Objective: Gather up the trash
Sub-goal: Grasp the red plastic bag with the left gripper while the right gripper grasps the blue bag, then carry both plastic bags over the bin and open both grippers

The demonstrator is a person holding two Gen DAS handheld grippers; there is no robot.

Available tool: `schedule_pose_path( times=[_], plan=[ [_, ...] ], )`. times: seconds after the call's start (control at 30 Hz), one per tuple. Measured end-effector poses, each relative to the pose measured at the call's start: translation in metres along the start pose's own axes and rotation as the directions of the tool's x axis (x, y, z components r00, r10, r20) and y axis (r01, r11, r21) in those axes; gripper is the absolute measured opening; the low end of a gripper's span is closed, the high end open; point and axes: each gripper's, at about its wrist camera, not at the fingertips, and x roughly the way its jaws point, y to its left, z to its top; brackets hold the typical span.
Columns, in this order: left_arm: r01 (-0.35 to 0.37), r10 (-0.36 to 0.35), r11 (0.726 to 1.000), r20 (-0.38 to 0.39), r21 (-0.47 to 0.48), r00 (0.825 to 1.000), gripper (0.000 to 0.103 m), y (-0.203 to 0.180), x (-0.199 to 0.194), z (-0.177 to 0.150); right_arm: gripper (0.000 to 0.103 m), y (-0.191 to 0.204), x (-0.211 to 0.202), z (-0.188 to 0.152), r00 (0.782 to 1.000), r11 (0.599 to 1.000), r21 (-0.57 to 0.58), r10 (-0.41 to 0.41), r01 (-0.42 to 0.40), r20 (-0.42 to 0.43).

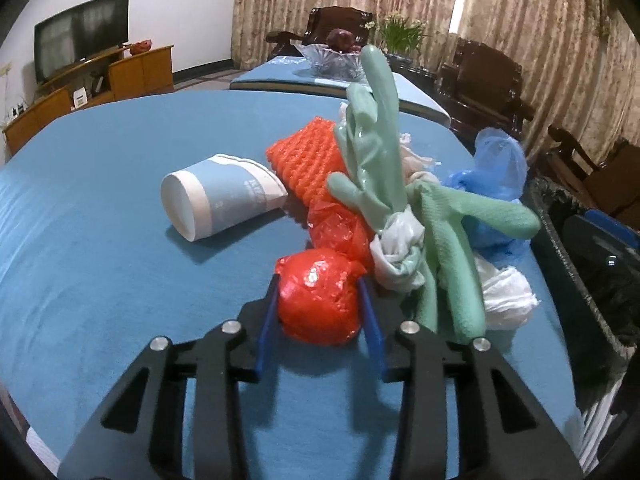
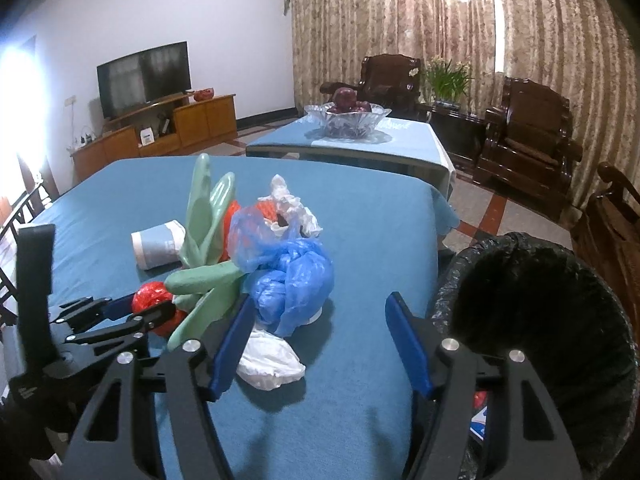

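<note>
Item, trash heap on blue tablecloth (image 1: 100,248): the left gripper (image 1: 320,292) pinches a red knotted plastic bag (image 1: 318,298) between its blue pads, at the near edge of a pile of green rubber gloves (image 1: 376,168), orange netting (image 1: 308,160), a tipped paper cup (image 1: 216,196) and white wads. The right gripper (image 2: 320,336), fingers spread and gripping nothing, points at the blue knotted plastic bag (image 2: 294,280). Handling, as judged: lift the red bag straight up, clear of the glove resting against it, then carry it to the black-lined bin (image 2: 532,320) beside the table's right edge; seat the right pads round the blue knot, not loose film.
</note>
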Motion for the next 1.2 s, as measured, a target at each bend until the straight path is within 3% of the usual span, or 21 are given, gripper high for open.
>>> schedule_pose_path(
  times=[0.17, 0.37, 0.57, 0.67, 0.7, 0.93, 1.2],
  plan=[
    [-0.022, 0.024, 0.999, 0.058, -0.035, 0.998, 0.033, 0.004, -0.018, 0.006, 0.062, -0.001, 0.011, 0.004, 1.000, 1.000, 0.009, -0.012, 0.012, -0.010],
    [-0.069, 0.065, 0.997, 0.142, 0.017, 0.988, 0.033, -0.001, -0.042, 0.012, 0.059, 0.007, 0.027, 0.005, 1.000, 1.000, -0.017, 0.009, -0.010, -0.029],
    [-0.082, 0.077, 0.996, 0.138, 0.030, 0.987, 0.033, -0.001, -0.044, 0.014, 0.059, 0.011, 0.048, 0.004, 0.998, 1.000, -0.013, 0.021, -0.022, -0.059],
    [-0.086, 0.082, 0.996, 0.134, 0.026, 0.988, 0.033, -0.002, -0.043, 0.015, 0.045, 0.013, 0.055, 0.004, 0.995, 0.998, -0.023, 0.053, -0.056, -0.084],
    [-0.086, 0.082, 0.996, 0.132, 0.026, 0.988, 0.033, -0.003, -0.043, 0.017, 0.035, 0.014, 0.058, 0.005, 0.992, 0.996, -0.023, 0.078, -0.081, -0.100],
    [-0.092, 0.090, 0.996, 0.126, 0.015, 0.988, 0.033, 0.000, -0.042, 0.019, 0.004, 0.012, 0.051, 0.007, 0.987, 0.993, -0.008, 0.117, -0.118, -0.111],
    [-0.100, 0.094, 0.995, 0.156, 0.030, 0.983, 0.033, -0.011, -0.054, 0.030, 0.002, 0.002, 0.027, 0.021, 0.988, 0.990, 0.025, 0.142, -0.141, -0.053]
  ],
)
